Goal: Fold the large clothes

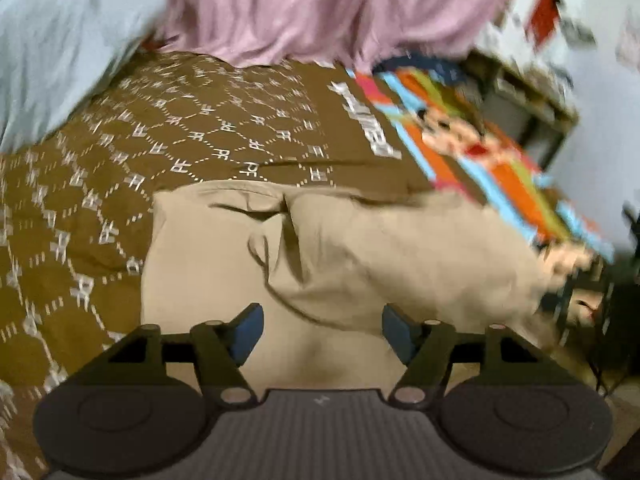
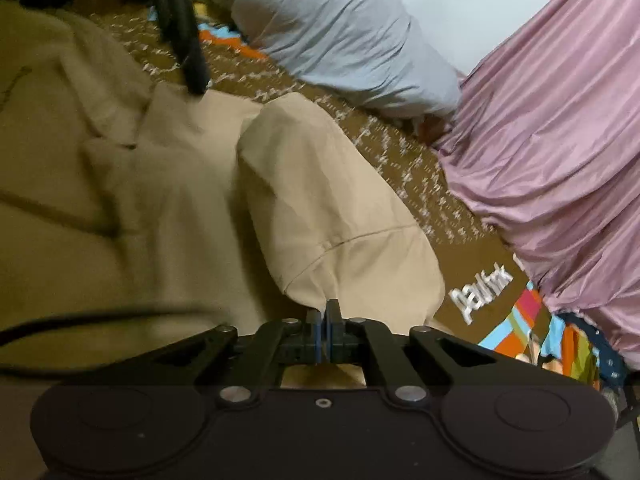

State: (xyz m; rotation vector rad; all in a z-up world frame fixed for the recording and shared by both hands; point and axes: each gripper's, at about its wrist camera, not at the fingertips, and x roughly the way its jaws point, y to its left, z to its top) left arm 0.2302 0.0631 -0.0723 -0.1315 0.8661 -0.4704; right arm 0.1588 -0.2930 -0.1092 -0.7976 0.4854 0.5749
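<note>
1. Beige cotton-like cloth filled the near field of both views: the beige garment lay rumpled on a brown bedspread patterned with white dotted hexagons and small letter motifs.
2. The right claw was pinched tight on a fold of the garment's edge, its blue pads pressed together with cloth between them; a rounded, seamed part of the garment, perhaps a sleeve or hood, bulged just ahead of it.
3. The left claw stood spread wide over the garment, gripping nothing, its blue pads well apart and cloth visible between and beneath them.
4. Judging by this, the fold seemed to be at an early stage: one edge taken, the rest still bunched and creased.
5. The next move probably called for the left claw to close on a matching edge, so that both could lift and draw the cloth flat before doubling it over.
6. White lettering was printed on the bedspread; it was blurred and turned, and I could not read it with confidence.
7. A bright cartoon-printed cloth, a pink satin sheet and a pale blue cloth lay around, apart from the garment.
</note>
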